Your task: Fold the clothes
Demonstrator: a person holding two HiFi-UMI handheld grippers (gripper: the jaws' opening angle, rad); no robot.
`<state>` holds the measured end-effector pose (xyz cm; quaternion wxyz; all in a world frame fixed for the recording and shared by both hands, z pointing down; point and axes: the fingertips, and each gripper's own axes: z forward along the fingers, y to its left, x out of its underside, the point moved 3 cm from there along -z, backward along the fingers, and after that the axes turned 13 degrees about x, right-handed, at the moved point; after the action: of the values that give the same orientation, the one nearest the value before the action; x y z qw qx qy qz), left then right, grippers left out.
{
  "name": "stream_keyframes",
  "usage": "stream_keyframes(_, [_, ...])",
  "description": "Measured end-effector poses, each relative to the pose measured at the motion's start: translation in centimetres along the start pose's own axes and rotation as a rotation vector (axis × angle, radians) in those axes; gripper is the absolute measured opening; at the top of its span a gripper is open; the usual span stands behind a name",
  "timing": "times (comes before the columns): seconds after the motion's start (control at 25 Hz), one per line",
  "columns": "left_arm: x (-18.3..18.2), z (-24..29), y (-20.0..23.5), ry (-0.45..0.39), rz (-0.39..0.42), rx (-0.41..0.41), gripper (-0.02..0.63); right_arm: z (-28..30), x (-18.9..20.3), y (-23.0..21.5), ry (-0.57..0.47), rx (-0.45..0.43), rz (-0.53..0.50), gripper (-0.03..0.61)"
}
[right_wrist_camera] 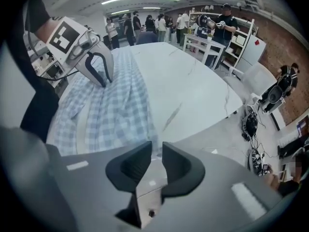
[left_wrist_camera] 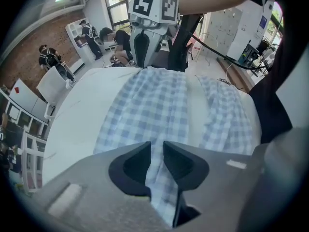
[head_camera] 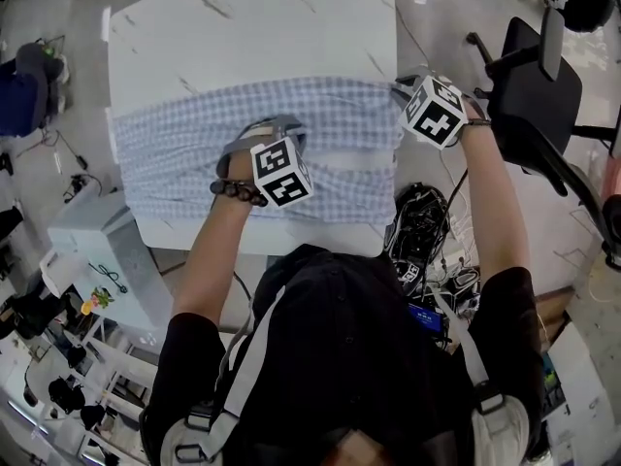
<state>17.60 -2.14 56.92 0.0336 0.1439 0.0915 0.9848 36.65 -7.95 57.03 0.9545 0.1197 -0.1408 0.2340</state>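
A blue-and-white checked garment (head_camera: 184, 144) lies spread across the width of a white marble table (head_camera: 252, 27). My left gripper (head_camera: 270, 126) points down onto the middle of the cloth near the front edge. In the left gripper view a fold of the garment (left_wrist_camera: 154, 105) runs up between the jaws of the left gripper (left_wrist_camera: 157, 151), which is shut on it. My right gripper (head_camera: 400, 90) is at the garment's right end by the table edge. In the right gripper view the edge of the garment (right_wrist_camera: 116, 110) reaches into the narrow gap of the right gripper (right_wrist_camera: 157, 151).
A black office chair (head_camera: 534, 85) stands to the right of the table. Cables and black gear (head_camera: 422, 226) lie on the floor below the right corner. A white cart (head_camera: 107, 250) stands at the left. People (right_wrist_camera: 145, 28) stand beyond the table.
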Motion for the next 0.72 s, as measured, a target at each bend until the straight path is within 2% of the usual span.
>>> stream_keyframes(0.16, [0.0,-0.3,0.0,0.001,0.006,-0.003,0.091,-0.4,-0.3,-0.3,-0.001,0.002,-0.023,0.105])
stream_keyframes(0.36, [0.6,-0.5,0.0,0.002,-0.008,0.018,0.094,-0.3,-0.9,0.1,0.006,-0.04,-0.012,0.11])
stream_keyframes(0.52, [0.6,-0.3,0.0,0.007,0.0,0.017,0.091,-0.1,-1.1,0.0,0.049,-0.109,0.002,0.094])
stream_keyframes(0.6, [0.7,-0.3,0.1,0.012,0.002,0.011,0.089,-0.1,-1.3,-0.5,0.058,-0.129,0.003,0.046])
stream_keyframes(0.64, [0.7,-0.3,0.1,0.011,0.001,0.011,0.089,-0.1,-1.3,-0.8,0.057,-0.119,-0.001,0.025])
stream_keyframes(0.72, [0.7,-0.3,-0.1,0.002,-0.001,0.018,0.083,-0.1,-1.3,-2.0,0.049,-0.043,-0.019,0.02])
